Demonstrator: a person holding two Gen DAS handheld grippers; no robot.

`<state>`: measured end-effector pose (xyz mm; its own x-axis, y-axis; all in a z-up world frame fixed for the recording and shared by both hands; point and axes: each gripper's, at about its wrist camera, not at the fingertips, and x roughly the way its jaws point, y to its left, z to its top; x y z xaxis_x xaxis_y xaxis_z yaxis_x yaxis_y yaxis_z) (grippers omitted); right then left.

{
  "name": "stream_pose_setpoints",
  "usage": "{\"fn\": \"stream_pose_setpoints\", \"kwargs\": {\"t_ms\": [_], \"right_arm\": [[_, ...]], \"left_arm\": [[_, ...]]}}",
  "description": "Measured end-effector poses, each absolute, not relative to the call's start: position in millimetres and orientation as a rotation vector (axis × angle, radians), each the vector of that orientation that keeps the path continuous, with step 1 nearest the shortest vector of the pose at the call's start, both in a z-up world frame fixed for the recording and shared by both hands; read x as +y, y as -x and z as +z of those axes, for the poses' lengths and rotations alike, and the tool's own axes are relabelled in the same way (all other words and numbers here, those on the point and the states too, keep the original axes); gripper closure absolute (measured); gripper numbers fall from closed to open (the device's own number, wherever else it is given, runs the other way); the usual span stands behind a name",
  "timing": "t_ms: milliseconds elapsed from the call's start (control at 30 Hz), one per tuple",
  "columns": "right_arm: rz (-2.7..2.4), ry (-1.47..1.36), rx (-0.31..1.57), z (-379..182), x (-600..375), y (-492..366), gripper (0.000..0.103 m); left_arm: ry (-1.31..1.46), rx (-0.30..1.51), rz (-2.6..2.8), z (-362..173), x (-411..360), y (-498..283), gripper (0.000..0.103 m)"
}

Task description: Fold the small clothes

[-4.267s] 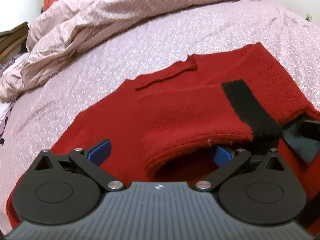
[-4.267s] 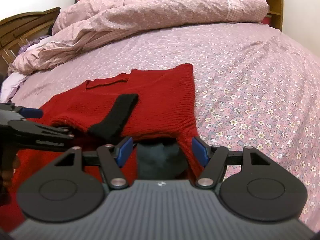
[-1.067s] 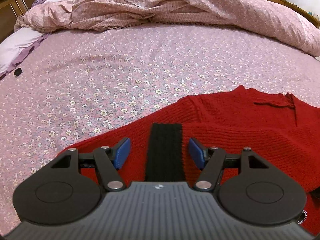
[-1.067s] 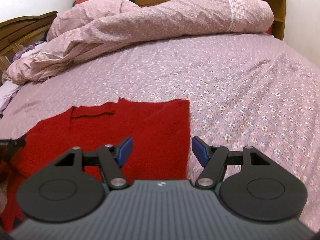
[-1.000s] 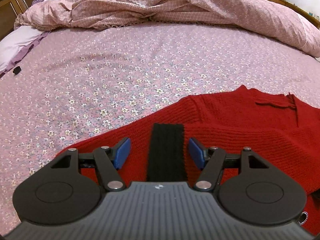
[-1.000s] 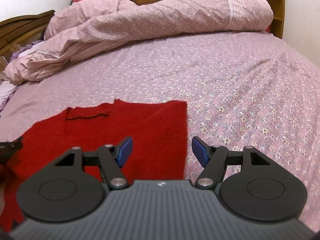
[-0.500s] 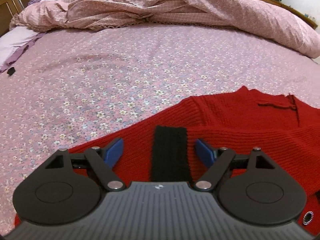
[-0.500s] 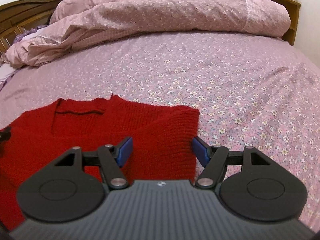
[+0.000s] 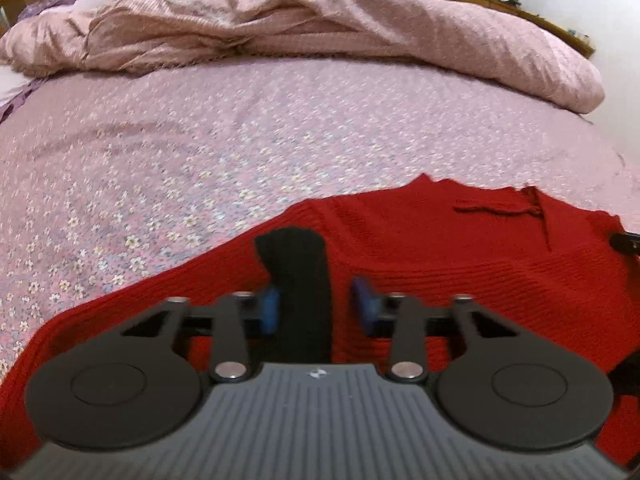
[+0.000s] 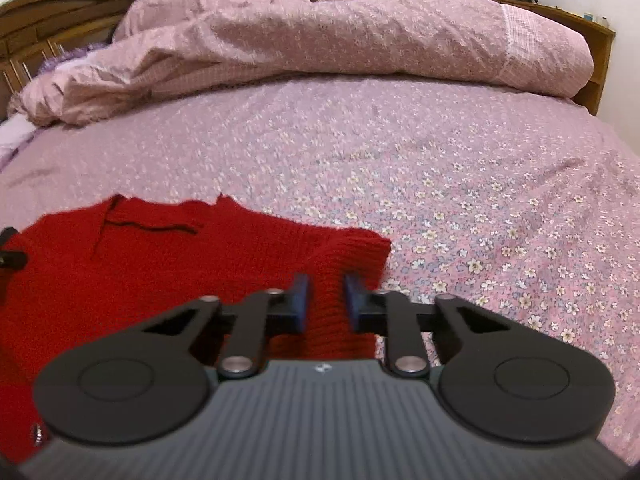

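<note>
Both views blurred; red sweater (image 9: 460, 264) on the bed (image 9: 240, 140), its near part hidden. Left gripper (image 9: 314, 306) jaws closing on the black cuff (image 9: 300, 272); right gripper (image 10: 325, 300) jaws closing on a bunched red corner between them.

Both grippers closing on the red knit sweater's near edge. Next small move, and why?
Probably lift both together and carry the edge toward the collar. The left gripper is closing around the black ribbed band, the right gripper around the red knit sweater corner, bunched between its fingers.
</note>
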<state>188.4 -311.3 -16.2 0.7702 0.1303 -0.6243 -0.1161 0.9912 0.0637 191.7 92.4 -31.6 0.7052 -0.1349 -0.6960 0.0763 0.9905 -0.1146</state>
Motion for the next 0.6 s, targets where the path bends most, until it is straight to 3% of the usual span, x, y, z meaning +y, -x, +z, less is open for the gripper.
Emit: {"fn": "stream_pose_setpoints", "kwargs": {"t_ms": [267, 333, 367, 600], "right_arm": [[0.081, -0.158, 0.557, -5, -339, -176, 0.089], [0.046, -0.202, 0.535, -6, -348, -177, 0.09], [0.029, -0.213, 0.532, -9, -352, -179, 0.1], [-0.039, -0.229, 0.573, -27, -369, -189, 0.099]], "left_arm": [[0.08, 0.633, -0.146, 1, 79, -192, 0.081], [0.078, 0.639, -0.141, -2, 76, -207, 0.081], [0.078, 0.645, -0.136, -7, 76, -214, 0.081], [0.041, 0.711, -0.11, -36, 74, -240, 0.08]]}}
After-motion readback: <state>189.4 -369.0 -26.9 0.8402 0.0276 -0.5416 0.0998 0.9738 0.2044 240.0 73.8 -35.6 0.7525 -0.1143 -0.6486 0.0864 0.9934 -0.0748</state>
